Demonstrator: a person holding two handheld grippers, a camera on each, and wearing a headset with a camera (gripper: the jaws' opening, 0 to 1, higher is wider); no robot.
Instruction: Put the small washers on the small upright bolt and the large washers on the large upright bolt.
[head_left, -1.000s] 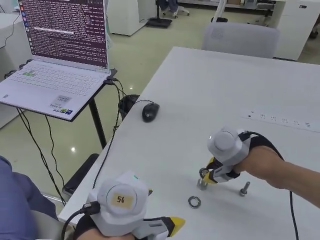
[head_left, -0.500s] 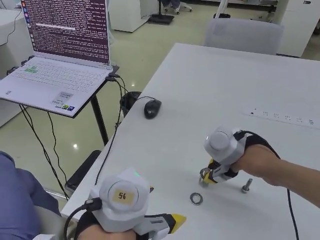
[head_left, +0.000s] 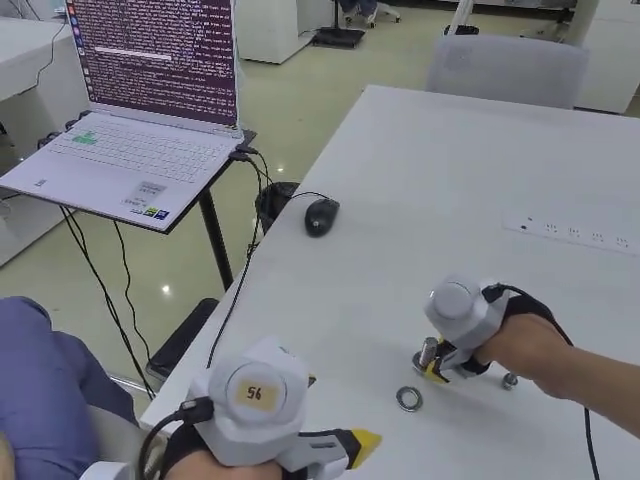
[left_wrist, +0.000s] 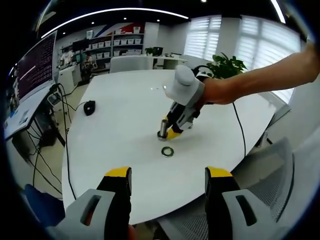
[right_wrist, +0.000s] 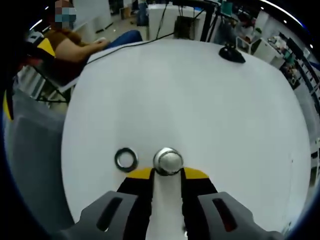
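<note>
On the bench (head_left: 400, 200) my right gripper (right_wrist: 167, 175) is clamped on the large bolt (right_wrist: 167, 161) — a washer (right_wrist: 126, 159) lies just beside; my left gripper (left_wrist: 168, 172) hangs, jaws apart.

Lighting: bright and even, from overhead. A ceiling light strip (left_wrist: 125, 11) arcs across the left gripper view, and daylight through the window blinds (left_wrist: 220, 35) is washed nearly white.
White table (head_left: 420, 180): little glare; shadows short and soft, a faint one under the washer (right_wrist: 126, 159).
Floor (head_left: 290, 110): glossy, with small bright reflections.
Laptop screen (head_left: 155, 55): lit, text too small to read.
Large bolt (right_wrist: 167, 160): hot glint on top, edges soft.
Head view: sharp.
Both gripper views: bowed at the edges, table rim curved.
</note>
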